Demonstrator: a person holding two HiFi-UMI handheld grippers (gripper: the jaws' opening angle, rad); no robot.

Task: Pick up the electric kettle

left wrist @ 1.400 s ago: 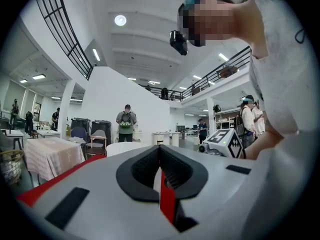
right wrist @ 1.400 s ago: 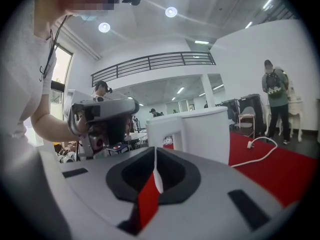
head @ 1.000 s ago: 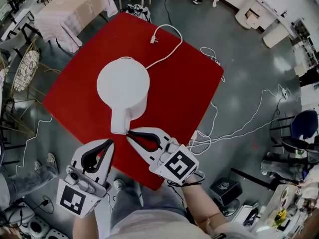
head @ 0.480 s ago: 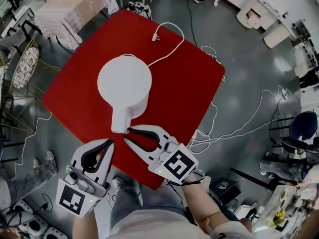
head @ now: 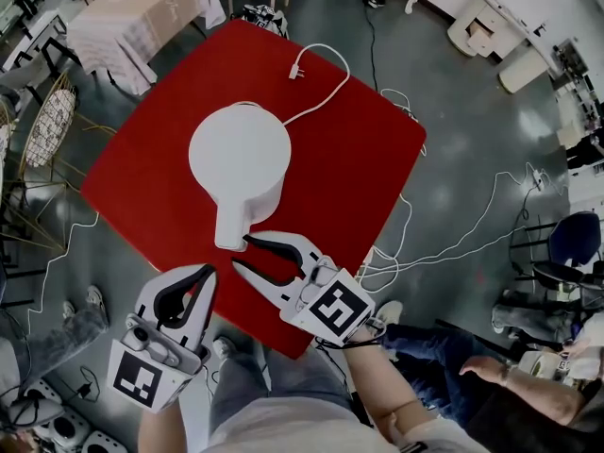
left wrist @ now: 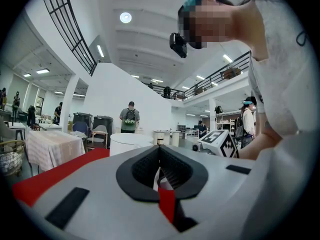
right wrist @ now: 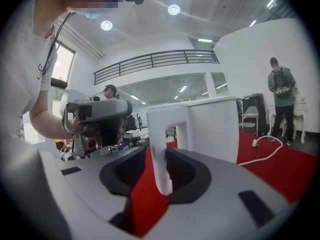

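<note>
Electric kettle [head: 241, 163], white and round with a flat lid, is standing upright near the middle of the red square desk [head: 349, 159]. Its white handle [head: 229, 226] is pointing toward the person, which is making it easy to reach from the near edge. The lid is sitting shut, so I cannot tell whether anything is inside, and its weight is not showing either. The white power cord [head: 326, 88] is trailing from the far side of the body across the desk. Its plug [head: 296, 71] is lying loose, connected to nothing, so it is likely to drag along freely in a lift.

The right claw [head: 243, 252] is being held at the handle. Its jaws have just been opening and are standing wide, with the handle's upright bar between them and the pads not pressing on it. It is probably lining up for a grip there. The left claw [head: 209, 274] is hovering just beside it, over the desk's near edge, with its jaws closed together on nothing, apparently idle for this grasp.
</note>
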